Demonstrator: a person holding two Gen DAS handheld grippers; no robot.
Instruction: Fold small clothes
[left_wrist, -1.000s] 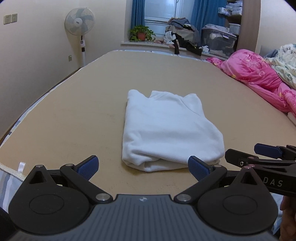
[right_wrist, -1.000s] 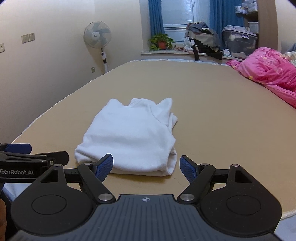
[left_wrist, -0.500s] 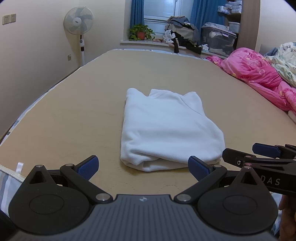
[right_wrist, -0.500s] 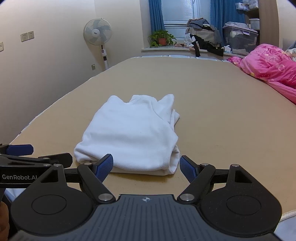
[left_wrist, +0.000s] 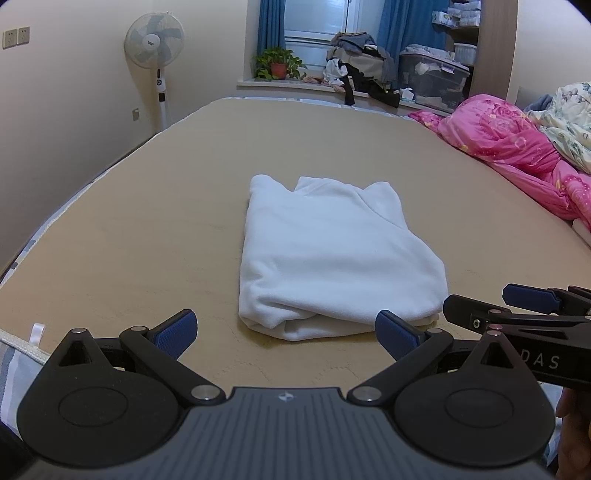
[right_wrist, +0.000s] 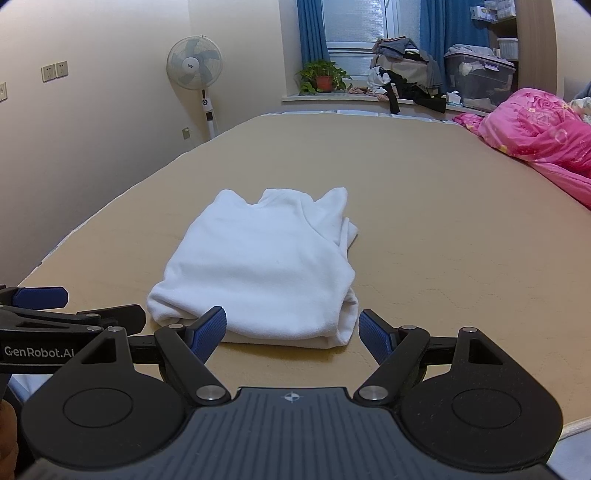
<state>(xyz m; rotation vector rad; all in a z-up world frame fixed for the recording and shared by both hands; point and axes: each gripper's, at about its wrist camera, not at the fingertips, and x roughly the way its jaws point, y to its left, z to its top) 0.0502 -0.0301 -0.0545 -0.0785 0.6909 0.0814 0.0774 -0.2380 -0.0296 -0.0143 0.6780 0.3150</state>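
A small white garment (left_wrist: 332, 254) lies folded into a rectangle on the tan bed surface (left_wrist: 147, 221); it also shows in the right wrist view (right_wrist: 266, 266). My left gripper (left_wrist: 284, 332) is open and empty, just short of the garment's near edge. My right gripper (right_wrist: 291, 330) is open and empty, its blue pads (right_wrist: 208, 332) close to the garment's near fold. The right gripper shows side-on at the right of the left wrist view (left_wrist: 517, 310), and the left gripper at the left of the right wrist view (right_wrist: 55, 306).
A pink quilt (left_wrist: 517, 147) and a floral blanket (left_wrist: 565, 122) lie at the bed's right side. A standing fan (left_wrist: 155, 48) is by the left wall. A potted plant (left_wrist: 277, 64), piled clothes (left_wrist: 362, 62) and a storage box (left_wrist: 432, 81) sit on the far sill.
Both grippers have lifted and drawn back slightly from the garment. The garment has not moved.
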